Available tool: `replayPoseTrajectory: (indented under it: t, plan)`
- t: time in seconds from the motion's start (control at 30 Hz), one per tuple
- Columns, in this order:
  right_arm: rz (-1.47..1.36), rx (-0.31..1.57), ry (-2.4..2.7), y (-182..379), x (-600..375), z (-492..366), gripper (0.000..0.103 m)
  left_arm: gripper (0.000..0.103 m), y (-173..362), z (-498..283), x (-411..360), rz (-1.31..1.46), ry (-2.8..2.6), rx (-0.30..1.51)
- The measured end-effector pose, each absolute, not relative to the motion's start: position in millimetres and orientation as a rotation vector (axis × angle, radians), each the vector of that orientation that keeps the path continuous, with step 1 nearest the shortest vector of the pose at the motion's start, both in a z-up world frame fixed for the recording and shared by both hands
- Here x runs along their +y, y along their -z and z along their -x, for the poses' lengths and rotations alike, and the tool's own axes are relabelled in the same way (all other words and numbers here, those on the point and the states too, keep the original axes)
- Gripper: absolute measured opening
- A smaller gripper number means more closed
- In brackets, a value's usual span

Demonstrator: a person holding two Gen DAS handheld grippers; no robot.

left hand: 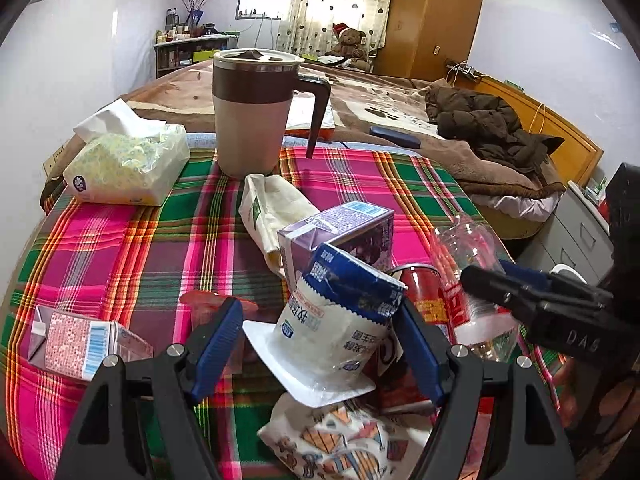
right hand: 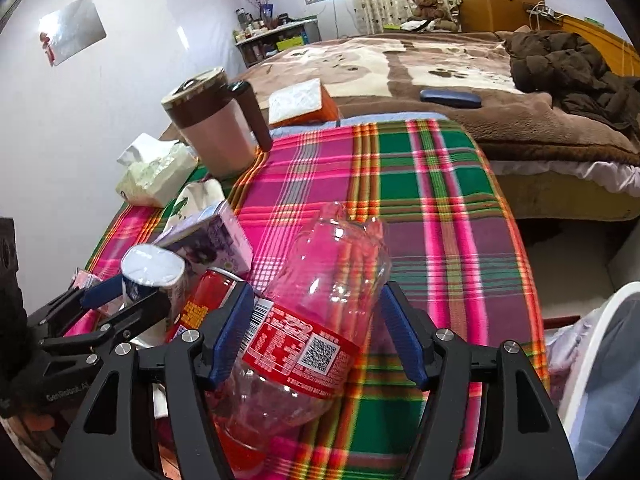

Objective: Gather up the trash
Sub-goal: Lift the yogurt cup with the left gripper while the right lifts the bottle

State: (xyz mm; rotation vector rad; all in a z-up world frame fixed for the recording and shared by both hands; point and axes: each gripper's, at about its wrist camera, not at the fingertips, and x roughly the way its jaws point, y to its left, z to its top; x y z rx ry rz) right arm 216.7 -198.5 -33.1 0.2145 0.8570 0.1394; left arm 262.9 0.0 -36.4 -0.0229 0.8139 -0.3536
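Fingers of the left gripper point(left hand: 320, 344) stand wide on either side of an upturned yogurt cup point(left hand: 336, 332) on the plaid table point(left hand: 120, 248), pads not pressing it. The right gripper point(right hand: 316, 336) is likewise spread around a clear bottle point(right hand: 316, 320) lying just right of it, left pad touching its red label. Farther off stand a purple carton point(left hand: 344, 232), then a lidded mug point(left hand: 252, 112).

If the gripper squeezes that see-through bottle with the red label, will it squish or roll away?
Probably squish: the clear bottle looks empty and thin-walled, already a bit dented. It is likely very light. Lying on its side on the plaid cloth, it may roll or slip between the right gripper pads.
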Motion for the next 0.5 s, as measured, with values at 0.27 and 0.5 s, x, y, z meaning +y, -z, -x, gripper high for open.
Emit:
replayPoseTrajectory:
  t: [0.27, 0.5]
  plan:
    - [-0.165, 0.892, -0.116, 38, -191, -217, 0.069, 0.079, 37, -271, 0, 0.032, 0.35, 0.826]
    - [-0.131, 0.897, -0.087, 39, -195, -213, 0.069, 0.079, 38, -275, -2, 0.028, 0.346, 0.829]
